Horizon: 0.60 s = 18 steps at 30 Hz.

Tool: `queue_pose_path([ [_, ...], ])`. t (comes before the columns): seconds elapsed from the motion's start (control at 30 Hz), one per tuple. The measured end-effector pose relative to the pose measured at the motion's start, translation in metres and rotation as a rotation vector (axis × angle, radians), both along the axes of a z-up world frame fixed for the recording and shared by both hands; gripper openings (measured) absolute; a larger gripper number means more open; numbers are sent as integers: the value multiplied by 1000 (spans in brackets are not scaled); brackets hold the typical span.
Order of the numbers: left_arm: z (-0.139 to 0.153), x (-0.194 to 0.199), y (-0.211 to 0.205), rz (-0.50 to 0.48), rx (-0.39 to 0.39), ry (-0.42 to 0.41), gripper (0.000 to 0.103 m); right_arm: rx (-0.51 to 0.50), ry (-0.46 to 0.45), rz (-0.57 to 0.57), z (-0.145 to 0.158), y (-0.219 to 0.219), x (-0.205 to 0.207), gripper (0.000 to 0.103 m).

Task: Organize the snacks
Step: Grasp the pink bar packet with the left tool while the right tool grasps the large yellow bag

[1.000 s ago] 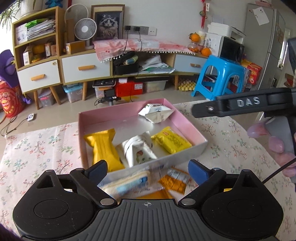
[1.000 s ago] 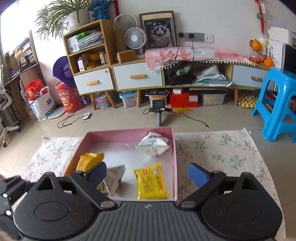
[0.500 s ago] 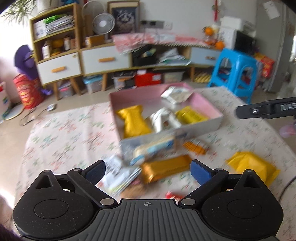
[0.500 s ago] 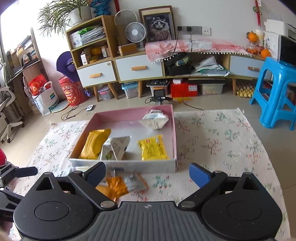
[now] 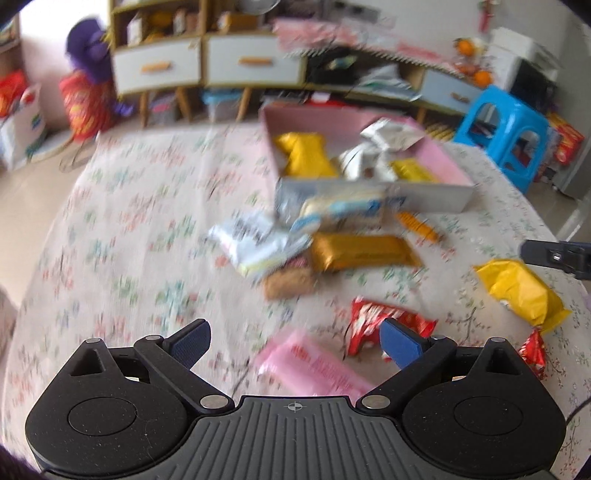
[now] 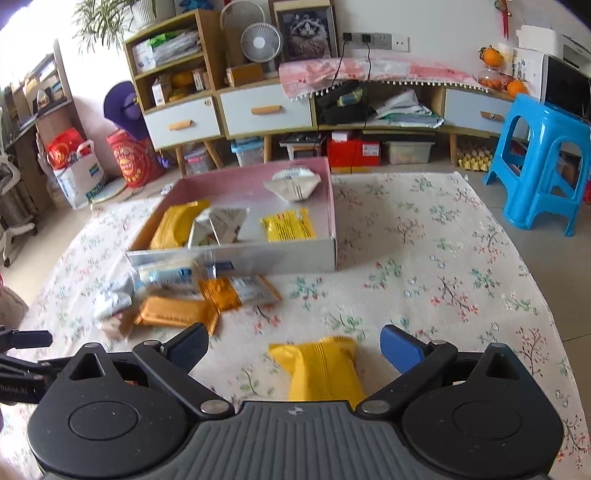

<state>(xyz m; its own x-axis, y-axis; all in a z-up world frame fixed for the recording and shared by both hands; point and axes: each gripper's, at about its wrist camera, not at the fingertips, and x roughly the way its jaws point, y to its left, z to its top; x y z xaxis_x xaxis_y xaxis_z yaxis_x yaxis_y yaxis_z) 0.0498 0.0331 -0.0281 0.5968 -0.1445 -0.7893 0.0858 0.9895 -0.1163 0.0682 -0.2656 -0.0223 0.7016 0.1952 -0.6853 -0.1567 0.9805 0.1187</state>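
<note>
1. Pink box (image 6: 332, 206), open-topped, on the floral cloth (image 6: 443, 258). It holds a yellow-orange packet (image 6: 173, 229) at its left, a silver packet (image 6: 218, 229) in the middle, a flat yellow packet (image 6: 288, 225) at its right and a white packet (image 6: 291, 184) near the far wall.
2. Loose snacks lie heaped against the box's near wall: a pale blue-and-white packet (image 6: 170, 277), an orange-and-white packet (image 6: 236, 291), a gold bar packet (image 6: 173, 314) and a white packet (image 6: 110, 299). A brown biscuit-like piece (image 5: 288, 282) sits beneath them; the left wrist view is blurred, so details are unclear.
3. Right gripper (image 6: 293, 345): jaws spread wide, nothing held. The jaws have just been opening. A yellow packet (image 6: 321, 369) lies on the cloth between the blue pads, touching neither.
4. Left gripper (image 5: 293, 341): jaws spread wide, nothing held. A pink packet (image 5: 314, 365) lies on the cloth between the fingers, and a red wrapper (image 5: 369, 325) lies just beside the right-hand pad.
5. Another small red wrapper (image 5: 533, 352) lies near the cloth's right edge.
6. Beyond the cloth: a blue plastic stool (image 6: 546, 158), a low cabinet with white drawers (image 6: 266, 110), a desk fan (image 6: 260, 40), a framed cat picture (image 6: 308, 31), and a red bag (image 6: 127, 158) on the floor.
</note>
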Motion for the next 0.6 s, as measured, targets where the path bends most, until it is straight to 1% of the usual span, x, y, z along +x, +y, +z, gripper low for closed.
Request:
queue_pose_path([
  [0.13,-10,0,3,42,-28,47,99,-26,30,-21,-5,-5,1,92],
  [0.3,-16,0,2,70,-43,72,99,-20,84,-31,-13,-7,3,92],
  [0.4,-20,0,-4,60,-21,81,99,-42,96,-15,-16,-2,2,92],
  [0.6,-33,-5,-16,-14,54,116,99,-65,131,0,-28,2,5,91],
])
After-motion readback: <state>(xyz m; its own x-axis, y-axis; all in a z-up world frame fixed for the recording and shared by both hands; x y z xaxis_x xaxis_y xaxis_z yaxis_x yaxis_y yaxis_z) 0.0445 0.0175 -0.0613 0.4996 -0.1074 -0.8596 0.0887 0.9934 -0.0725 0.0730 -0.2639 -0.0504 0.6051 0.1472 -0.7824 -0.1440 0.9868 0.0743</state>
